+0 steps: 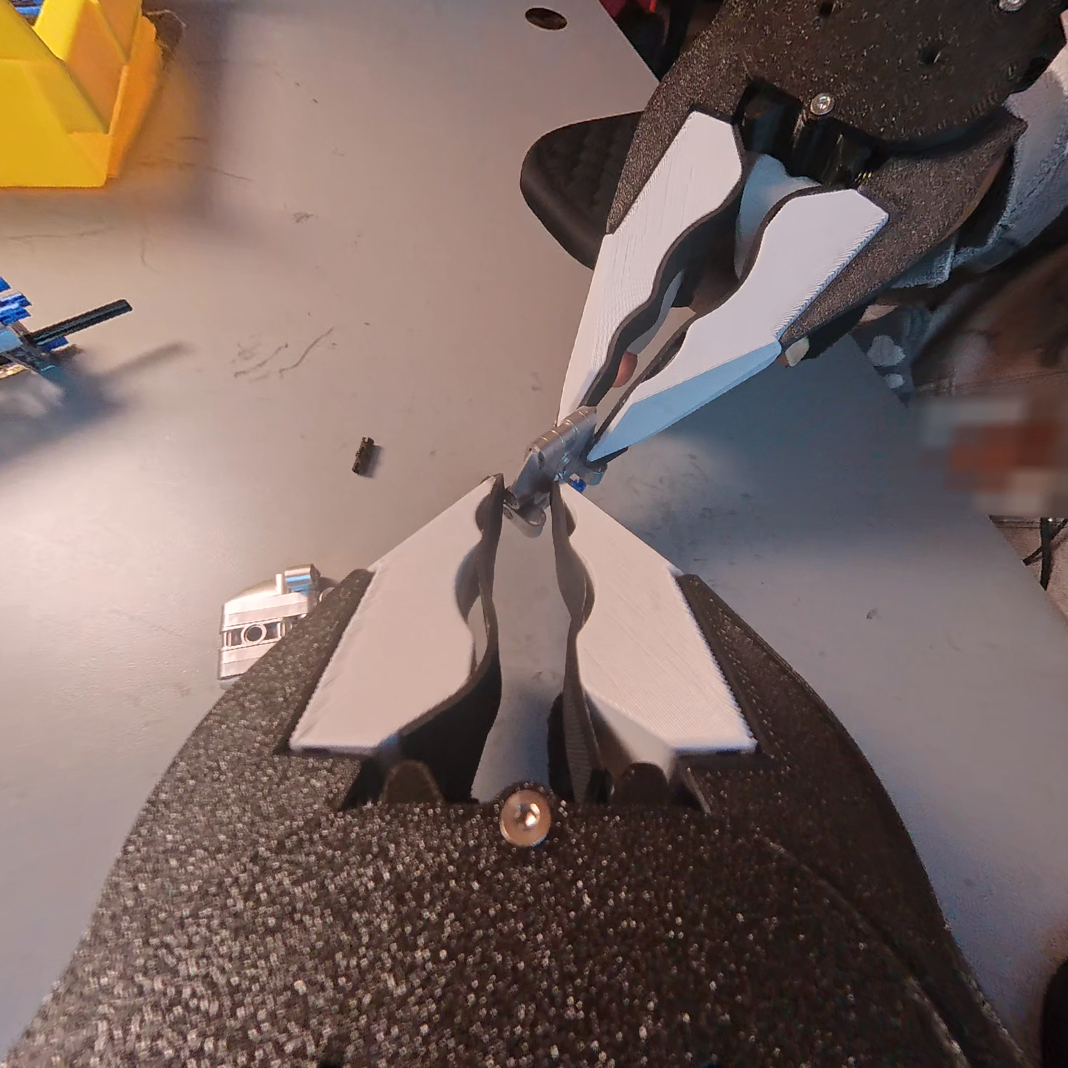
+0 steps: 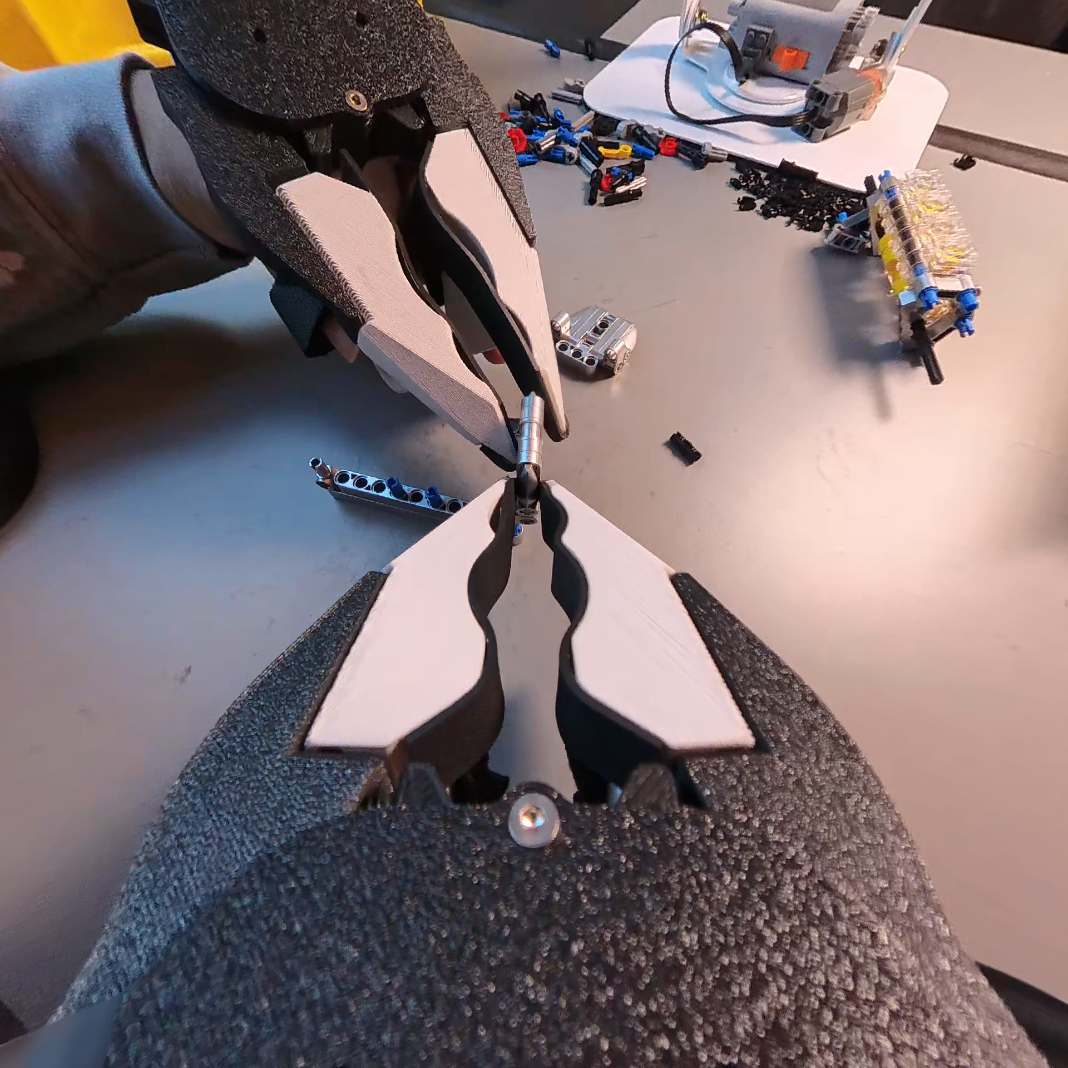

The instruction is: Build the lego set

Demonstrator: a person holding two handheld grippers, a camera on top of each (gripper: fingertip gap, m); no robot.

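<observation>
Scuffed grey table (image 1: 347, 243) under warm light, yellow bin (image 1: 63, 98) at its far corner.

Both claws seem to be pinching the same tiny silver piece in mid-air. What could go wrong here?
The left gripper and right gripper both pinch the small silver part only at their very tips, so it might slip and drop onto the grey table. If the two pull unevenly, the part could twist or pop loose. A dropped piece might be hard to find among the loose pins.
</observation>
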